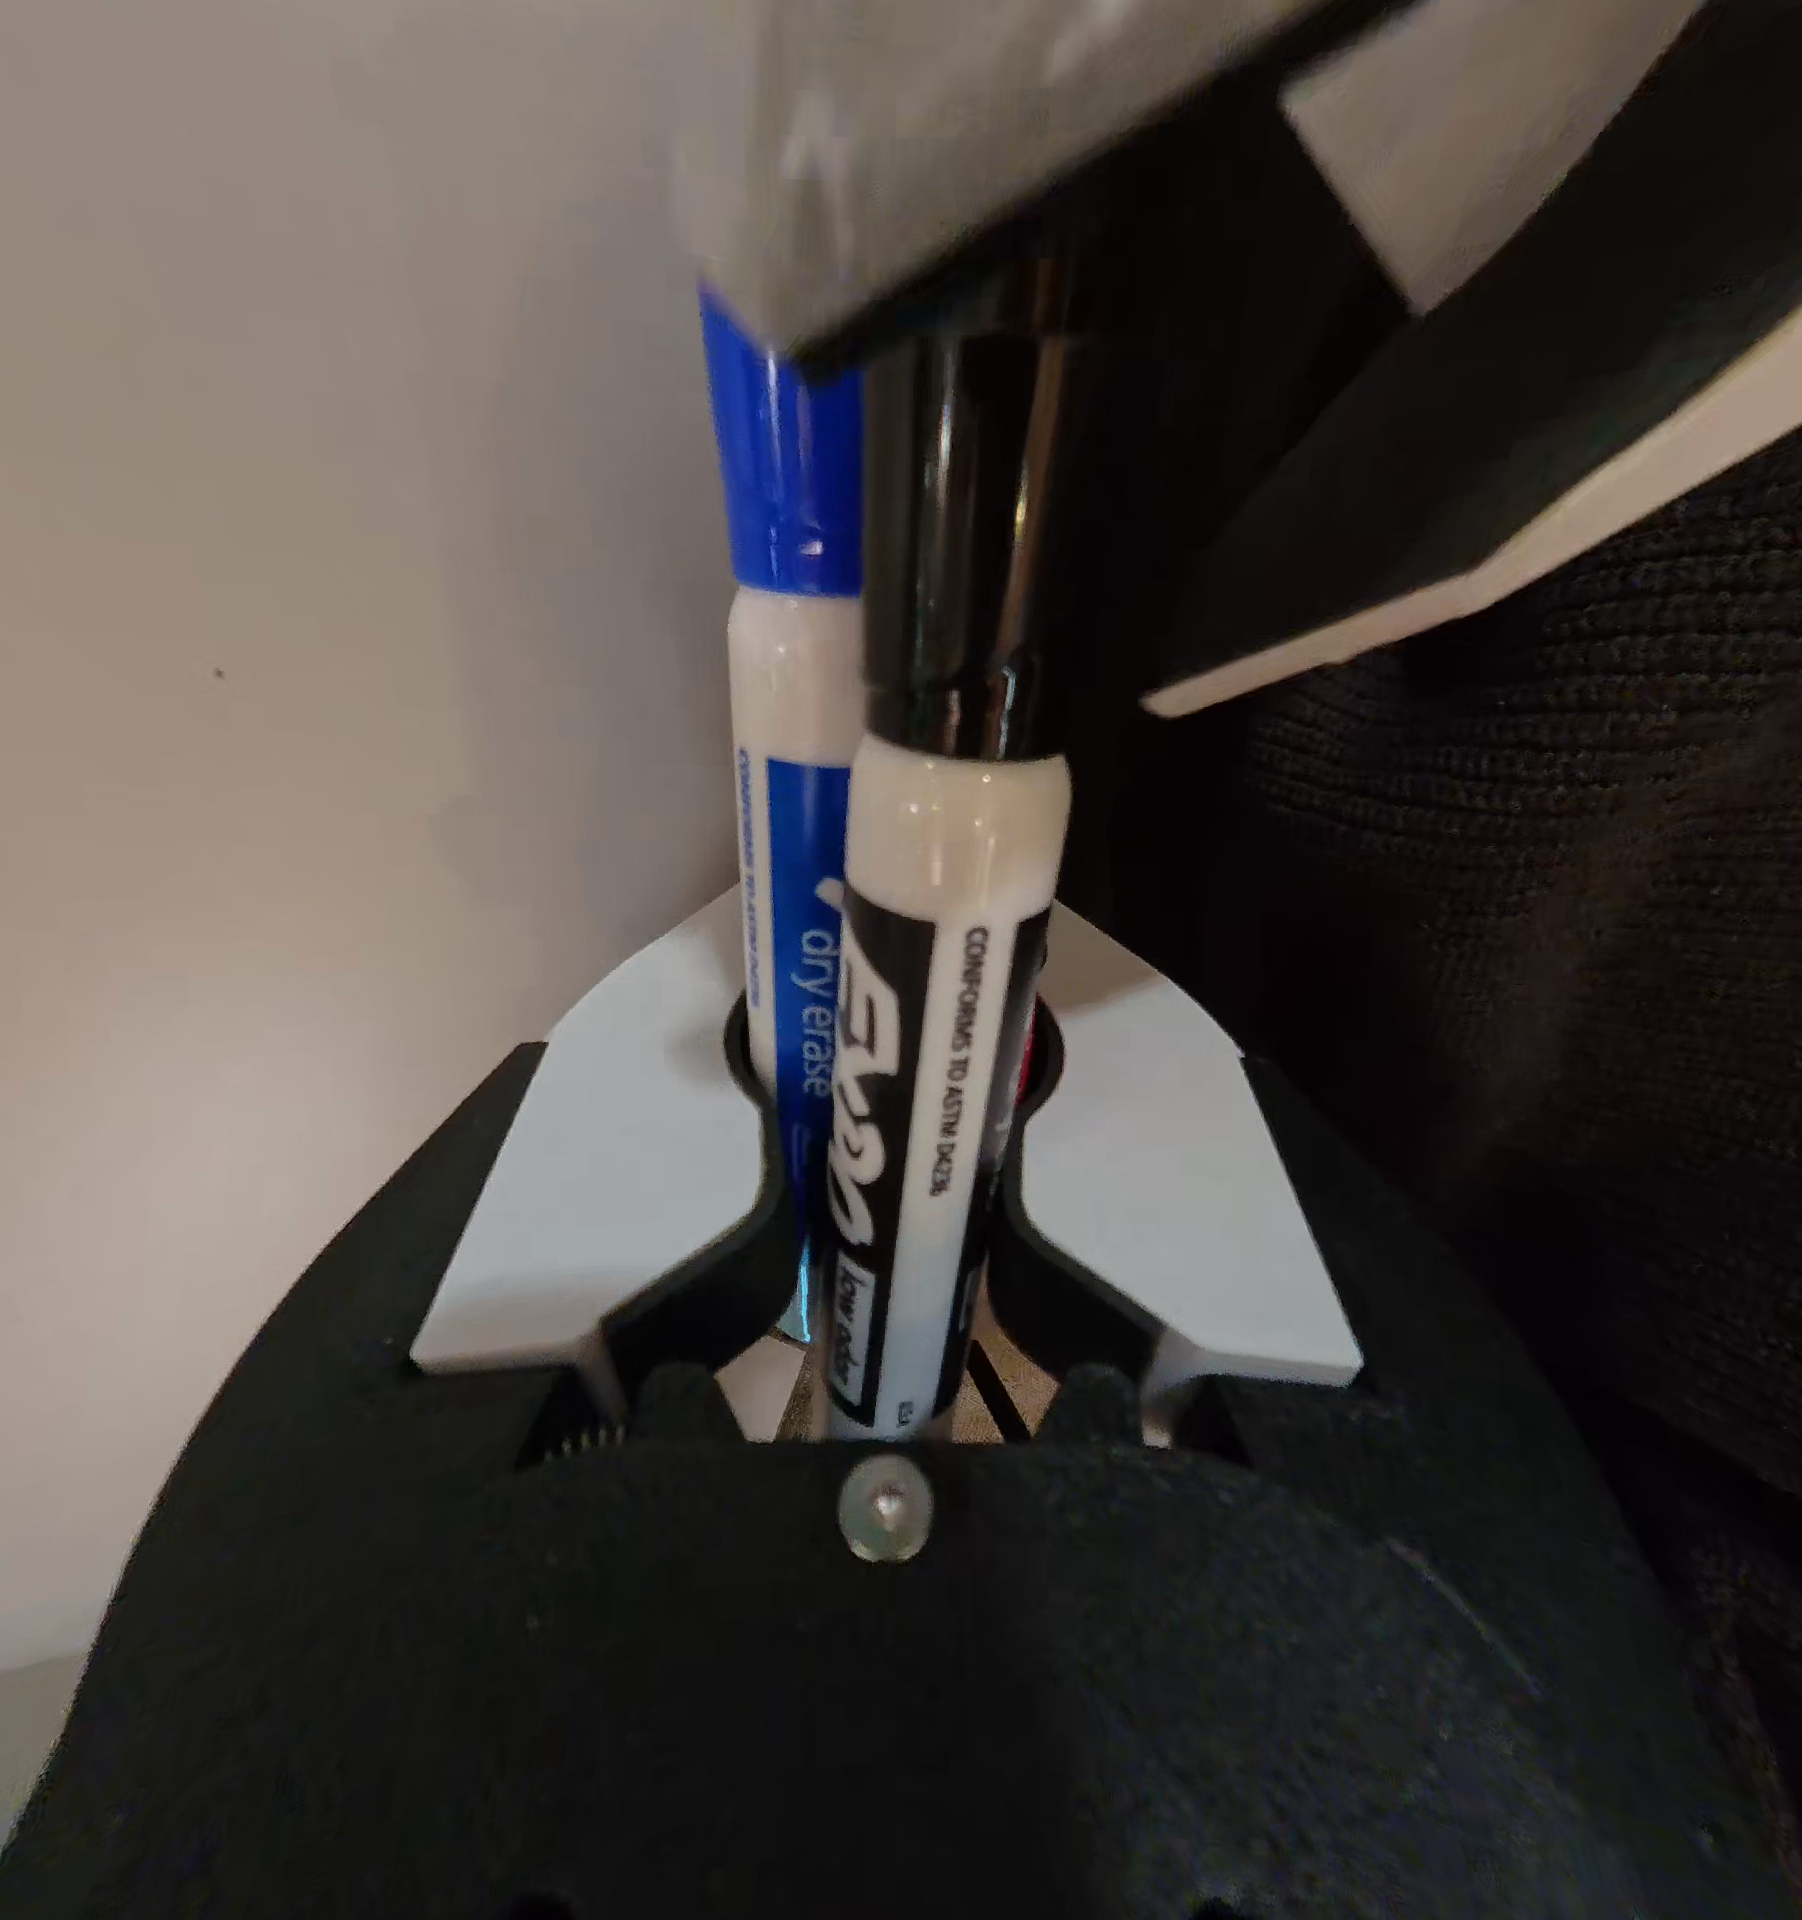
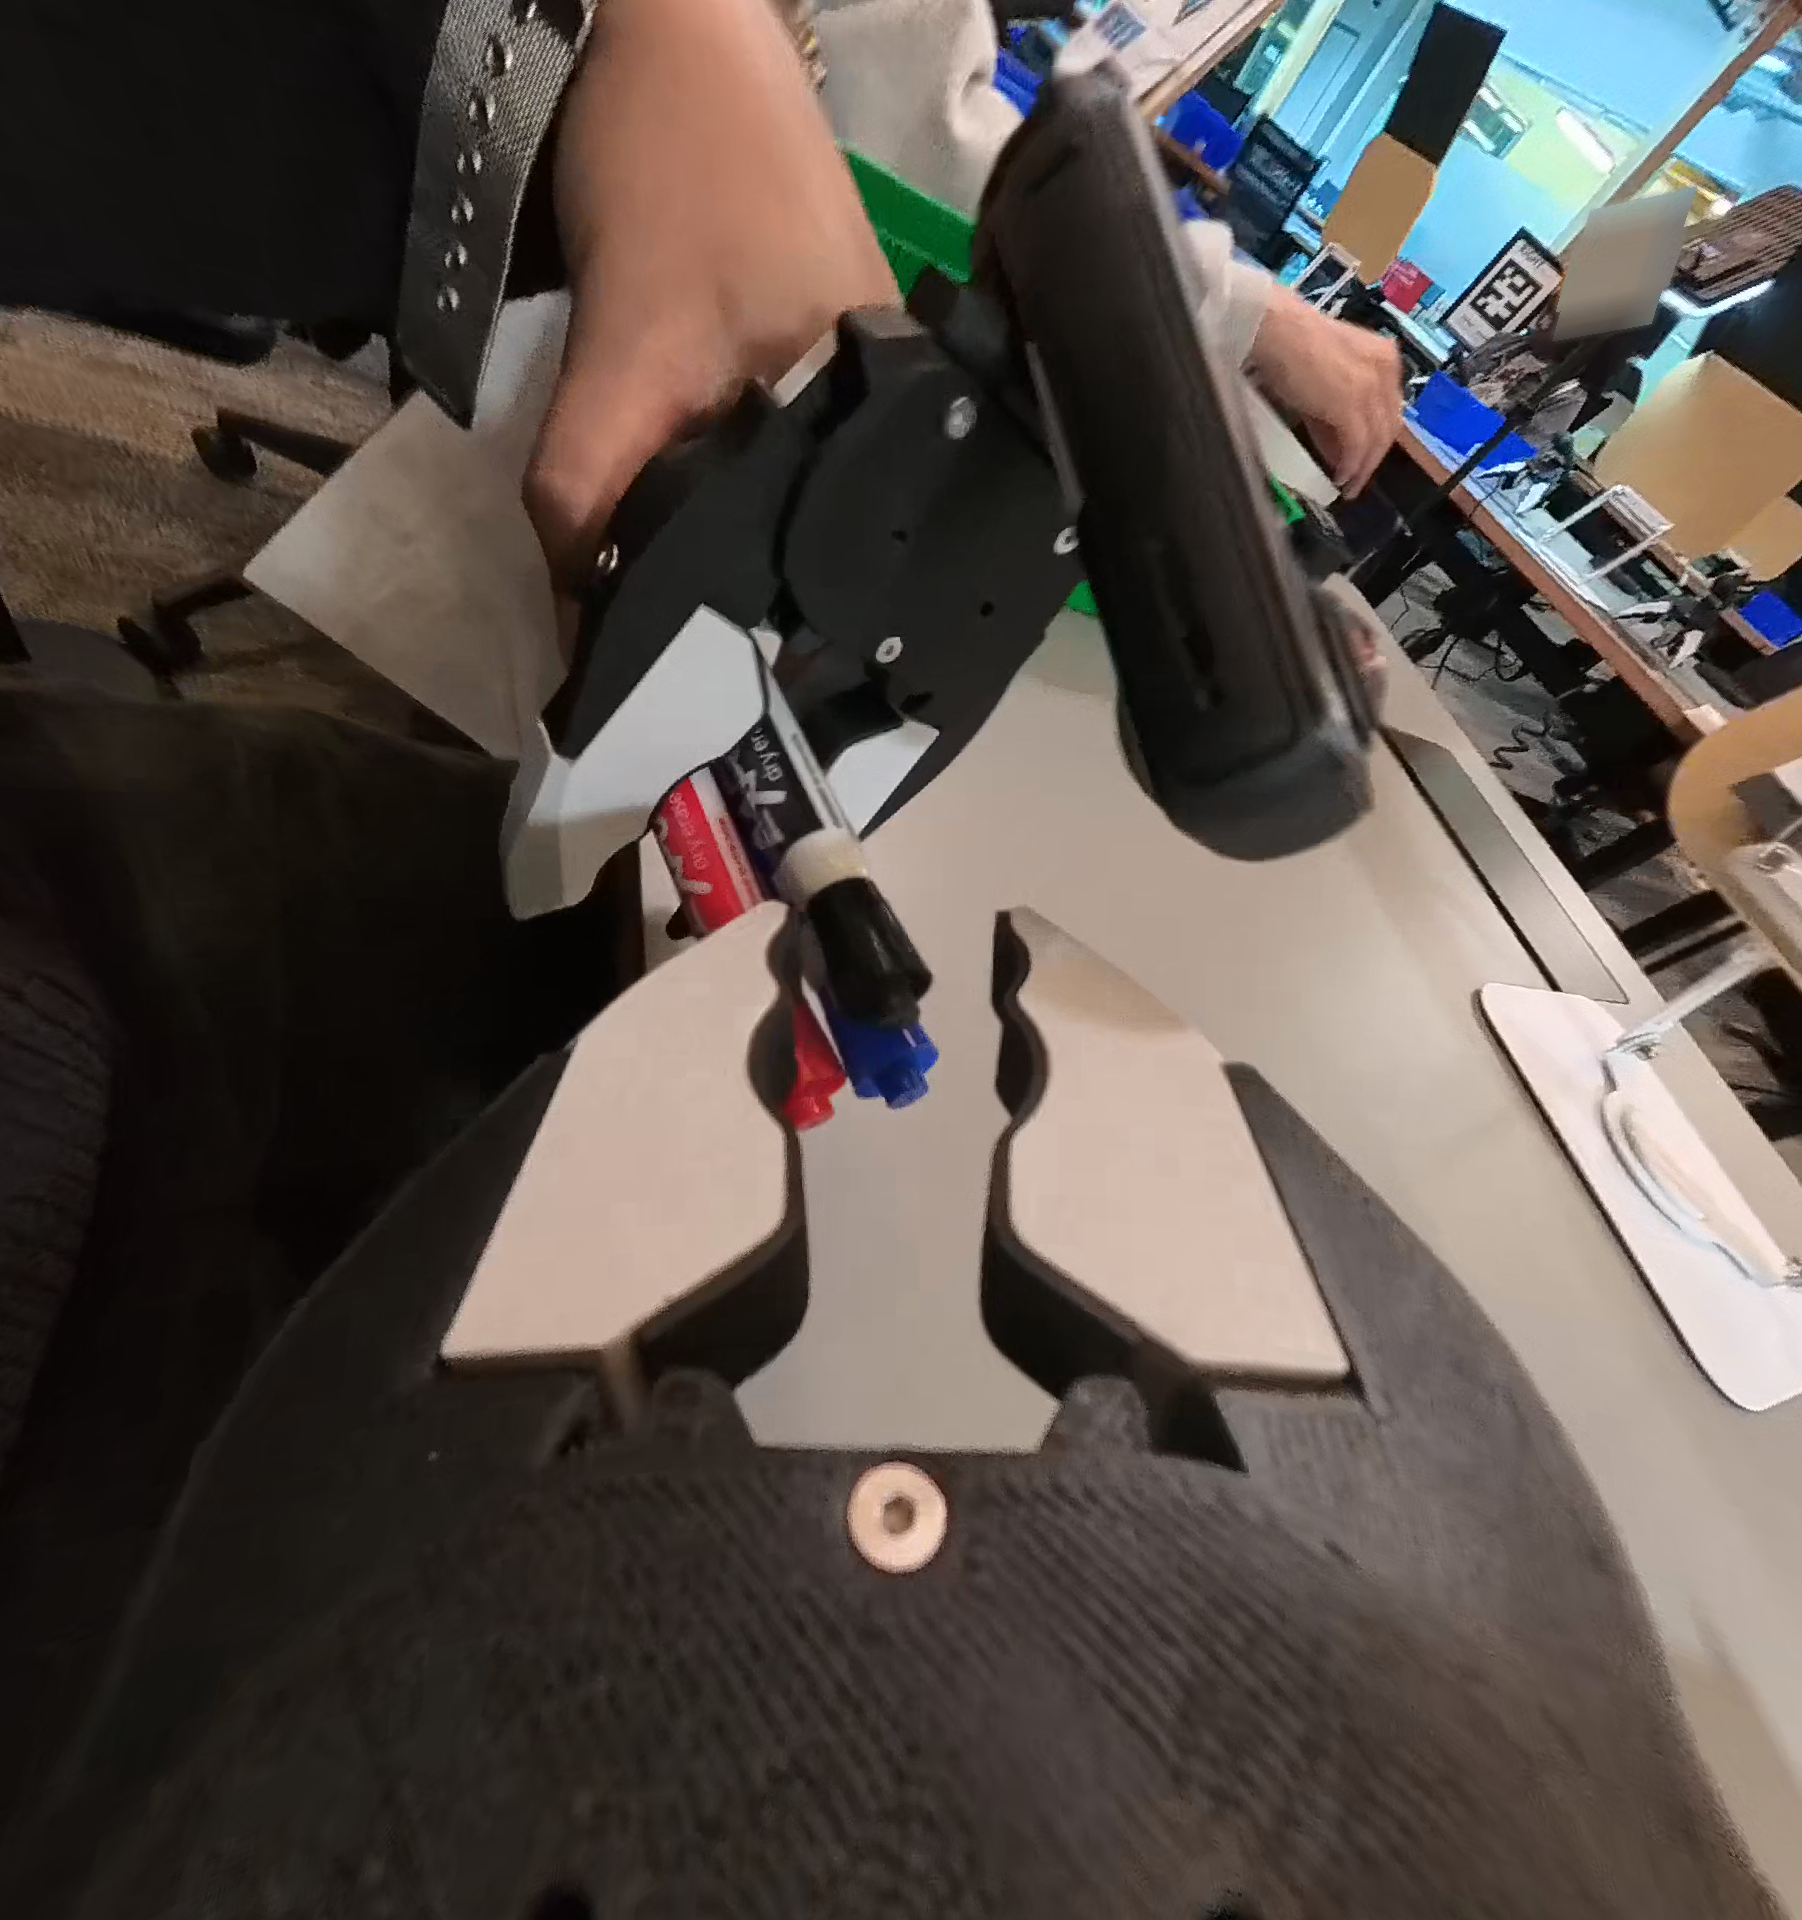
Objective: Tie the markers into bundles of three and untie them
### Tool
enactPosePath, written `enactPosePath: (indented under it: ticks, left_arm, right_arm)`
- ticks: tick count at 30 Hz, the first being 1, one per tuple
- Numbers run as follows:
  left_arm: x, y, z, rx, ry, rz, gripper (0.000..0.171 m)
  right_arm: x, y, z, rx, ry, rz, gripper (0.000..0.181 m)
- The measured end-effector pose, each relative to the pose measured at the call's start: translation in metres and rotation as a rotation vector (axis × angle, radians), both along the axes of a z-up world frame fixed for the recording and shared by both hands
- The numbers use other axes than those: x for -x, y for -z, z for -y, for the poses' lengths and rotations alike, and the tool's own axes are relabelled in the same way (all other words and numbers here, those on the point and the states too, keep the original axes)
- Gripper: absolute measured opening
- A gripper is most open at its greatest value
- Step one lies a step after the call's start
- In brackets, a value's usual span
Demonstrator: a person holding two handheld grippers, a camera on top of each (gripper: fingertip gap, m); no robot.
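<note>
Three markers: black marker (image 1: 938,1039), blue marker (image 1: 788,790) and red marker (image 2: 697,854), bunched in my left gripper (image 1: 892,1049).
Left jaws: narrow, clamped on the bundle's barrels, caps pointing away from me.
Right gripper (image 2: 892,997): my jaws stand wide, empty, the cap ends between my fingertips.
Below: grey table (image 2: 1240,935), white plate (image 2: 1645,1195) off right.
Hand (image 2: 689,312): grips the left tool.

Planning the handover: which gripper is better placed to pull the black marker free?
Right gripper, probably: it is open, with the black marker cap between its fingertips. Left gripper is shut on the marker bundle.
</note>
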State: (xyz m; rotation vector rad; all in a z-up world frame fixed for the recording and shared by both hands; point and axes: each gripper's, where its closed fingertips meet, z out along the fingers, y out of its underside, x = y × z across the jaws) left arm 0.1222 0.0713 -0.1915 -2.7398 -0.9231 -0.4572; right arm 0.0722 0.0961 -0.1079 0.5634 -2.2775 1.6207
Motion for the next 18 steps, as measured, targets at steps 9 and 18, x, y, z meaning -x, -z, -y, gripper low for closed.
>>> enactPosePath:
  ticks: [9, 18]
  left_arm:
    - [-0.001, 0.001, 0.001, -0.013, 0.0, 0.003, 0.043]
    - [-0.002, 0.003, 0.001, -0.014, 0.004, 0.014, 0.043]
  right_arm:
    - [-0.001, 0.014, -0.005, -0.069, -0.043, -0.092, 0.021]
    - [0.002, 0.017, -0.011, -0.083, -0.074, -0.096, 0.021]
